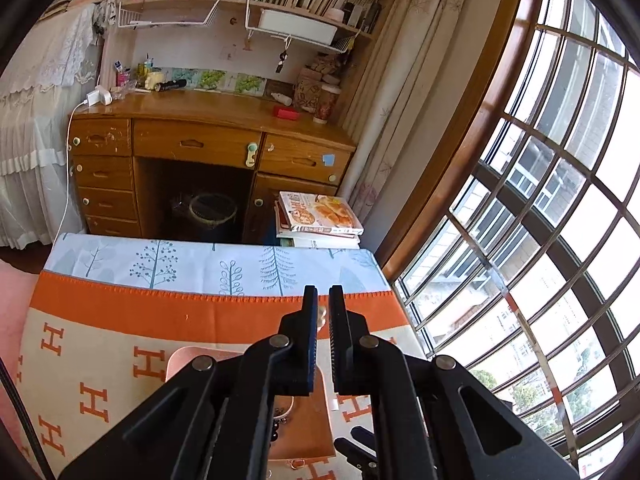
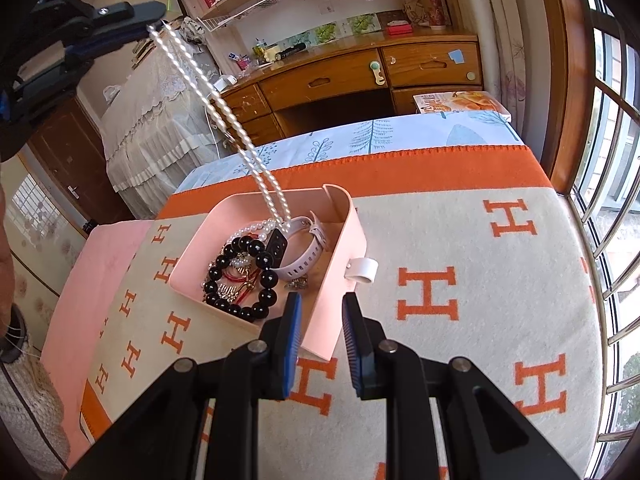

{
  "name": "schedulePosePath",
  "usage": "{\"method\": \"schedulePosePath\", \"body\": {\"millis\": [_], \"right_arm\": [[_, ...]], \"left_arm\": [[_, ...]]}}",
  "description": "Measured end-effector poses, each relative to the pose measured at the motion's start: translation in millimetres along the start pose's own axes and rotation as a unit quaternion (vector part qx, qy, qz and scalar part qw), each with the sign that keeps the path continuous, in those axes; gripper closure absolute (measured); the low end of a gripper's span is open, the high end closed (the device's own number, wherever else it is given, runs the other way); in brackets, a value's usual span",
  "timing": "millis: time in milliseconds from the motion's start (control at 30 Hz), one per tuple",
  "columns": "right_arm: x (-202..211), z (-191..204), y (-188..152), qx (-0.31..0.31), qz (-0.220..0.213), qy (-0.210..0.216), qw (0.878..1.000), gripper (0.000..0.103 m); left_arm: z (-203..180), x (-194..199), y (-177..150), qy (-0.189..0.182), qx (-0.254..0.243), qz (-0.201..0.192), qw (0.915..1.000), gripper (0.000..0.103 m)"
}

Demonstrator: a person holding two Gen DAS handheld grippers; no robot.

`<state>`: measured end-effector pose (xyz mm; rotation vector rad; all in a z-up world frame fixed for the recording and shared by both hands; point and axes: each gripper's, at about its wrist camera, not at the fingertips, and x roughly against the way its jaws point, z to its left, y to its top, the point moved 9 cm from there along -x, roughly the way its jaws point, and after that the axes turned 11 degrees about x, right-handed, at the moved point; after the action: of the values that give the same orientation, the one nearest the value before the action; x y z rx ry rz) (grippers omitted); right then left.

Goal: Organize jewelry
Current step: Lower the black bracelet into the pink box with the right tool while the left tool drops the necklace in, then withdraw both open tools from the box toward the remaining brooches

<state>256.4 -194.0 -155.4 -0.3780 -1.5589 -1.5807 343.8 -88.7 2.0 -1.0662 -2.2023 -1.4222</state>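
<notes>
A pink box [image 2: 344, 240] sits on the orange-and-cream H-pattern blanket [image 2: 480, 264]. It holds a black bead bracelet [image 2: 256, 280], a white-strap watch [image 2: 308, 252] and other small jewelry. My left gripper [image 2: 154, 20] is shut on a pearl necklace [image 2: 224, 116], held high so the strand hangs down into the box. In the left wrist view its jaws [image 1: 323, 300] are nearly closed, with a pearl [image 1: 321, 312] showing between them, above the box [image 1: 316, 420]. My right gripper [image 2: 320, 304] is open and empty at the box's near right wall.
A white ring-shaped piece [image 2: 364, 270] sticks out from the box's right wall. A pink cloth [image 2: 80, 280] lies left of the blanket. A wooden desk [image 1: 200, 140], books [image 1: 320, 220] and a barred window [image 1: 540, 200] lie beyond the table.
</notes>
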Motion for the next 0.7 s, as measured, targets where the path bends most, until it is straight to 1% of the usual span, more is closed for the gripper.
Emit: {"method": "schedulePosePath", "body": {"millis": [33, 67, 100, 167, 300, 467, 600, 700], "right_arm": [[1, 1, 0, 0.002, -0.001, -0.002, 1.000, 0.082], [2, 1, 0, 0.003, -0.002, -0.003, 1.000, 0.082], [3, 2, 0, 0.004, -0.003, -0.005, 1.000, 0.082], [6, 3, 1, 0.004, -0.004, -0.005, 1.000, 0.082], [13, 6, 2, 0.003, -0.010, -0.005, 1.000, 0.082], [26, 12, 3, 0.006, -0.018, -0.008, 1.000, 0.082], [39, 21, 1, 0.008, -0.022, -0.008, 1.000, 0.082], [52, 27, -3, 0.009, -0.025, -0.009, 1.000, 0.082]], "left_arm": [[4, -7, -4, 0.012, -0.002, 0.009, 0.9999, 0.096], [9, -14, -9, 0.025, -0.003, 0.017, 0.9995, 0.086], [14, -19, -12, 0.037, -0.003, 0.023, 0.9990, 0.069], [24, -24, -20, 0.053, 0.000, 0.026, 0.9983, 0.053], [36, -23, -33, 0.063, -0.001, 0.037, 0.9973, 0.052], [49, -8, -49, 0.079, -0.012, 0.041, 0.9959, 0.051], [61, 10, -66, 0.093, -0.018, 0.044, 0.9945, 0.044], [72, 26, -81, 0.105, -0.022, 0.047, 0.9931, 0.042]]}}
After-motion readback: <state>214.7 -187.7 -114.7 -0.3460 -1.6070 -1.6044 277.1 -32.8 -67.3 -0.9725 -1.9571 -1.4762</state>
